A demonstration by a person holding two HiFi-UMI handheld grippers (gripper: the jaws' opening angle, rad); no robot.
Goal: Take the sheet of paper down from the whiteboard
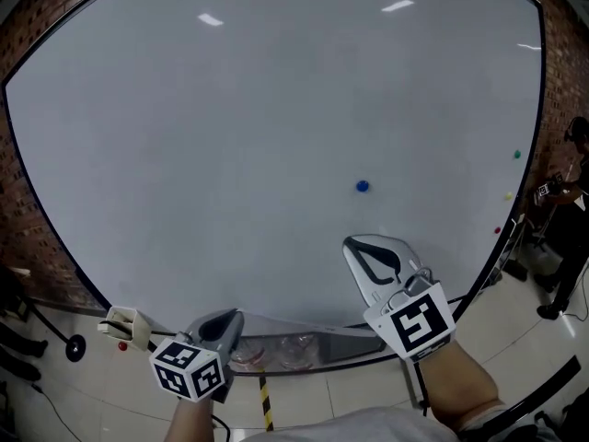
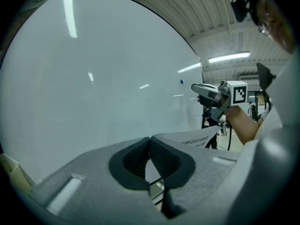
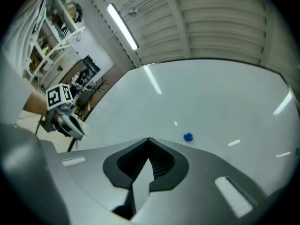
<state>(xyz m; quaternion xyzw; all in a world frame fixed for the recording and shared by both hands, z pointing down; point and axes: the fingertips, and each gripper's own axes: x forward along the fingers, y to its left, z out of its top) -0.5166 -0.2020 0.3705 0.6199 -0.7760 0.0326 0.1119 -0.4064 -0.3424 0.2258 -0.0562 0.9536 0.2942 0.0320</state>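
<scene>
The sheet of paper (image 2: 199, 138) is white with dark print and hangs off the whiteboard (image 1: 258, 136), stretched between my two grippers. My left gripper (image 2: 150, 138) is shut on one edge of it, low at the board's bottom left (image 1: 225, 319). My right gripper (image 3: 149, 140) is shut on the sheet's other edge, which shows as a pale strip (image 3: 139, 184) between its pads. In the head view the right gripper (image 1: 354, 245) is in front of the lower board, below a blue magnet (image 1: 362, 186). Against the white board the sheet is hard to make out there.
The blue magnet (image 3: 188, 137) stays on the board. Small green (image 1: 516, 155), yellow (image 1: 507, 195) and red (image 1: 498, 230) magnets sit near the right edge. A tray (image 1: 304, 350) runs under the board, with a small holder (image 1: 124, 325) at its left. Equipment and a person (image 1: 563, 201) stand to the right.
</scene>
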